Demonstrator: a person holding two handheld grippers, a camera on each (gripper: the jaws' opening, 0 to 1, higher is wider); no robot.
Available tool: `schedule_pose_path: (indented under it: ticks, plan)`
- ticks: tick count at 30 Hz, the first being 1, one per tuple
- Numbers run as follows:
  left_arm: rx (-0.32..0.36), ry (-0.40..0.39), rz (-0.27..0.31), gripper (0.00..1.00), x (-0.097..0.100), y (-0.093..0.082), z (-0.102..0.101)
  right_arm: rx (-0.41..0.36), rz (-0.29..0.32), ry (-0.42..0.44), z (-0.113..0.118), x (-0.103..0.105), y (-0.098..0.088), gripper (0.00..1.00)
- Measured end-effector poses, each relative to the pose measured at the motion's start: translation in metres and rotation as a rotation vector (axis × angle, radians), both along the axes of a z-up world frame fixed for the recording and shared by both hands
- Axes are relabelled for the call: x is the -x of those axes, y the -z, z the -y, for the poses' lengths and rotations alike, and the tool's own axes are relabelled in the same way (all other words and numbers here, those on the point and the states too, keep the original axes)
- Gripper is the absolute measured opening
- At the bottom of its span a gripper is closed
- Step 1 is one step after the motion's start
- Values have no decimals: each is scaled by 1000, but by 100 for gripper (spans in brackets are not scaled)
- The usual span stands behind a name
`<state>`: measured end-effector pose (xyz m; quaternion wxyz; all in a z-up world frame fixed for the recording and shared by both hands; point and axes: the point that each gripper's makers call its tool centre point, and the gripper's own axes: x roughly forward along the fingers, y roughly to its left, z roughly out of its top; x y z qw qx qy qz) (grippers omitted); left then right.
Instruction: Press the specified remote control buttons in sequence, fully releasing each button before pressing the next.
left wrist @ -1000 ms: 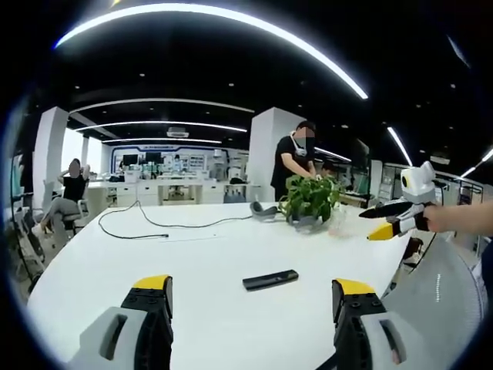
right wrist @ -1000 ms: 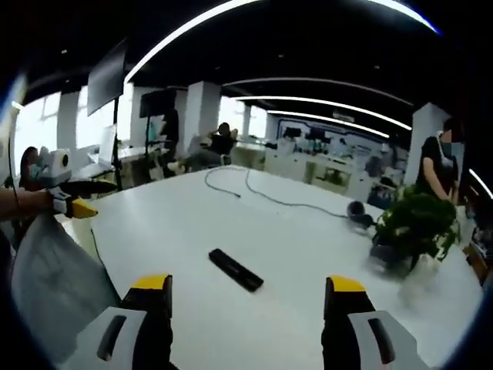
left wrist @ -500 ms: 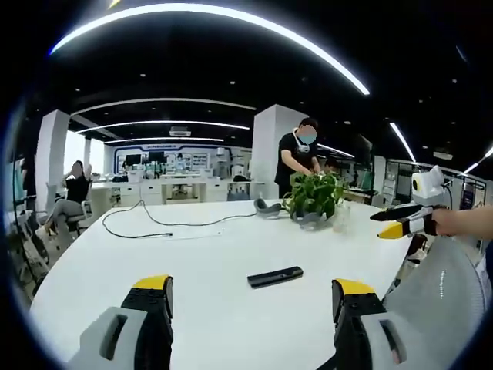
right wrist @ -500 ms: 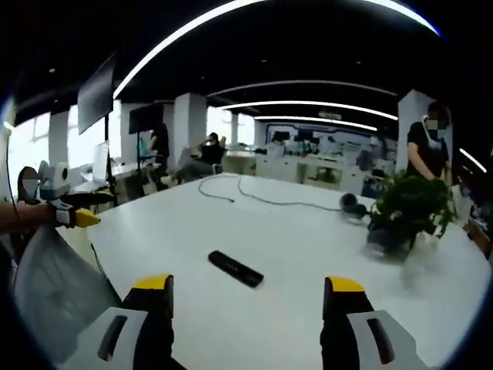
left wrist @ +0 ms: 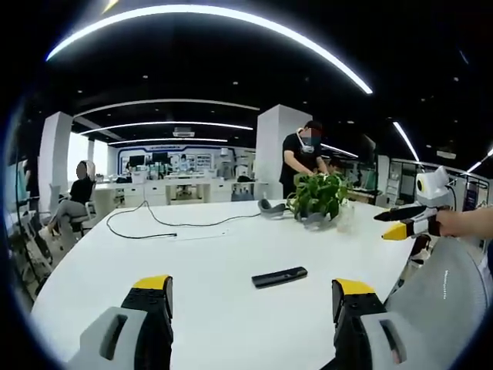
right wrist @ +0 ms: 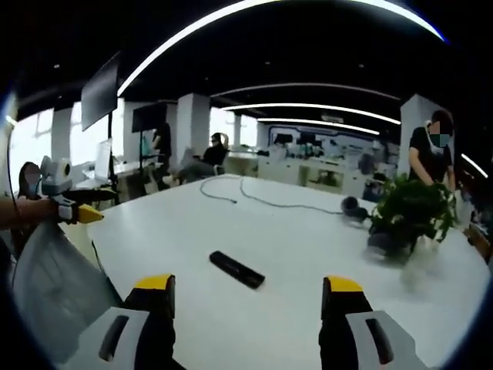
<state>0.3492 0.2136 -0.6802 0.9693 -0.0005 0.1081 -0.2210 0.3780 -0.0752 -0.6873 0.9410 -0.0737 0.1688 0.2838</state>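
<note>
Two grippers: both held above the near edge of the white counter (left wrist: 115,262), well apart from each other, each with its fingers spread and nothing between them.
Left gripper (left wrist: 253,302): level, pointing across the counter; its yellow-tipped fingers (left wrist: 152,284) rise from the bottom of the left gripper view. In the right gripper view it shows at the far left (right wrist: 77,210), held by a hand (right wrist: 23,210).
Right gripper (right wrist: 248,299): level, fingers (right wrist: 341,286) released and wide apart. In the left gripper view it shows at the far right (left wrist: 400,223), held by a hand (left wrist: 462,222), above a grey mesh chair back (left wrist: 439,297).
Remote control (left wrist: 279,277): black, lying flat on the counter, ahead of both pairs of fingers and clear of them; in the right gripper view it lies aslant (right wrist: 237,269), between the finger lines but farther out.
Beyond the remote: a potted plant (left wrist: 317,196), a black cable (left wrist: 166,227) and a headset (left wrist: 269,206) on the counter.
Background: a person (left wrist: 302,154) standing behind the plant.
</note>
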Motion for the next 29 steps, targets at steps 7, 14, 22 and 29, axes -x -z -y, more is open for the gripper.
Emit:
schedule_pose_path:
  ticks: [7,14,22,29]
  plan:
    - [-8,-12,0,90,0,0,-2,-16,-13,-2,1,-2,3,76]
    - [-1,-39,3,89,-1,-1,-7,-35,-34,-14,0,0,6,76]
    - [-8,-37,0,89,-2,0,-6,-38,-37,-23,-2,1,6,76]
    - [-5,-35,-4,89,-2,1,-6,-26,-41,-37,-4,2,7,76]
